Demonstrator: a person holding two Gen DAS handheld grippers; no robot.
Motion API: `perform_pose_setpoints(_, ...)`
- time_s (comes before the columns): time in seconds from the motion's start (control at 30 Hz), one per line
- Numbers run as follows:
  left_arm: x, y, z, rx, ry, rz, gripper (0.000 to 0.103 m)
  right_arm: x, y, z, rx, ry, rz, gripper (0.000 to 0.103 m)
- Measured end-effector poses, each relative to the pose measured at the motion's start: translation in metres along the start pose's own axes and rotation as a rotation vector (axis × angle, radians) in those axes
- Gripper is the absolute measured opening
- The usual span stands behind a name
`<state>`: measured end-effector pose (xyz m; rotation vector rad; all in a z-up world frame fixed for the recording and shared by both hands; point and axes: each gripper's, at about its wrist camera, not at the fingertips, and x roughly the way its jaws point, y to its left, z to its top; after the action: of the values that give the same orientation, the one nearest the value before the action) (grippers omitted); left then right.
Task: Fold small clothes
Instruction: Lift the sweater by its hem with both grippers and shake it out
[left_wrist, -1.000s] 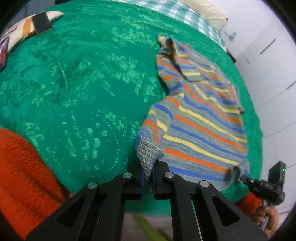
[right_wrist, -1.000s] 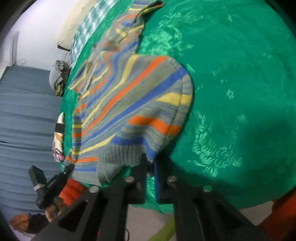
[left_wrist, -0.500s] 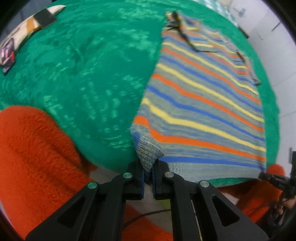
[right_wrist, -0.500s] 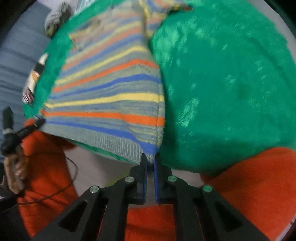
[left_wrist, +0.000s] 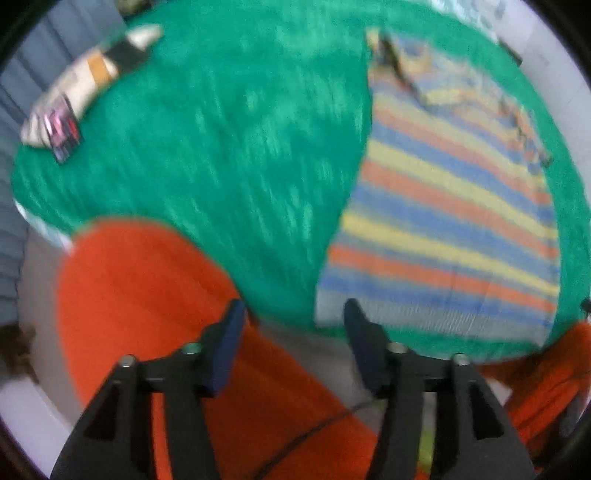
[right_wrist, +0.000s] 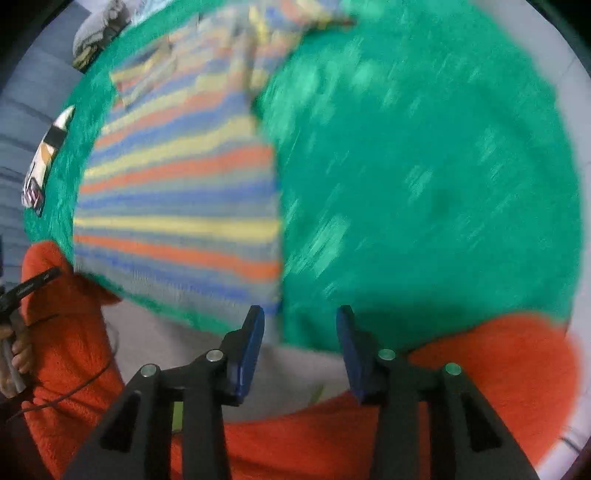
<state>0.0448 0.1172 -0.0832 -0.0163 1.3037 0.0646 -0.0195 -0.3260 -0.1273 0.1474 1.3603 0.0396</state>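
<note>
A small striped knit sweater in blue, orange, yellow and grey lies spread flat on a green blanket; its hem reaches the blanket's near edge. In the left wrist view my left gripper hangs above the hem's left corner, its jaws opening with nothing between them. The right wrist view shows the same sweater at the left. My right gripper is over the hem's right corner, jaws opening, empty. Both views are motion-blurred.
A person's orange fleece sleeves lie close under both grippers. A pale cushion with dark flat items rests at the blanket's far left edge. A grey bundle sits beyond the sweater. White floor shows below the blanket edge.
Both grippers drew the sweater's hem toward the near edge, spreading it flat, then let go of the corners. Both have risen and now stand apart from the cloth.
</note>
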Motion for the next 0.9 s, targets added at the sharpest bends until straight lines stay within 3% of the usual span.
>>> perform_pose_setpoints(0.1, -0.016, -0.006, 0.038, 0.009, -0.109, -0.071, 0.063, -0.023, 0.0, 0.051, -0.104, -0.133, -0.081, 0.047)
perform_pose_setpoints(0.17, -0.016, -0.026, 0.068, 0.057, -0.157, -0.114, 0.063, -0.023, 0.017, 0.097, -0.203, -0.231, -0.049, 0.048)
perform_pose_setpoints(0.23, -0.01, -0.054, 0.088, 0.142, -0.186, -0.147, 0.064, -0.01, 0.035, 0.139, -0.252, -0.274, 0.014, 0.048)
perform_pose_setpoints(0.3, -0.003, -0.084, 0.105, 0.266, -0.21, -0.172, 0.065, 0.012, 0.054, 0.176, -0.269, -0.283, 0.063, 0.048)
perform_pose_setpoints(0.4, 0.015, -0.141, 0.128, 0.449, -0.251, -0.15, 0.067, 0.051, 0.08, 0.221, -0.257, -0.269, 0.066, 0.048)
perform_pose_setpoints(0.47, 0.034, -0.174, 0.145, 0.545, -0.259, -0.141, 0.067, 0.075, 0.09, 0.239, -0.244, -0.246, 0.064, 0.048)
perform_pose_setpoints(0.53, 0.059, -0.203, 0.162, 0.63, -0.255, -0.124, 0.074, 0.096, 0.094, 0.255, -0.228, -0.233, 0.045, 0.048)
perform_pose_setpoints(0.6, 0.083, -0.224, 0.172, 0.659, -0.245, -0.097, 0.077, 0.114, 0.091, 0.262, -0.205, -0.226, 0.052, 0.048)
perform_pose_setpoints(0.67, 0.113, -0.229, 0.193, 0.624, -0.189, -0.086, 0.056, 0.127, 0.083, 0.271, -0.139, -0.225, 0.105, 0.045)
perform_pose_setpoints(0.7, 0.119, -0.225, 0.198, 0.592, -0.153, -0.11, 0.012, 0.128, 0.071, 0.273, -0.074, -0.233, 0.157, 0.027)
perform_pose_setpoints(0.73, 0.123, -0.211, 0.209, 0.516, -0.113, -0.163, 0.004, 0.125, 0.062, 0.273, -0.033, -0.24, 0.192, 0.006)
perform_pose_setpoints(0.8, 0.107, -0.176, 0.223, 0.381, -0.145, -0.258, 0.004, 0.107, 0.038, 0.269, 0.038, -0.287, 0.235, 0.003)
perform_pose_setpoints(0.9, 0.073, -0.104, 0.241, 0.231, -0.212, -0.294, 0.004, 0.064, -0.002, 0.255, 0.053, -0.365, 0.194, 0.003)
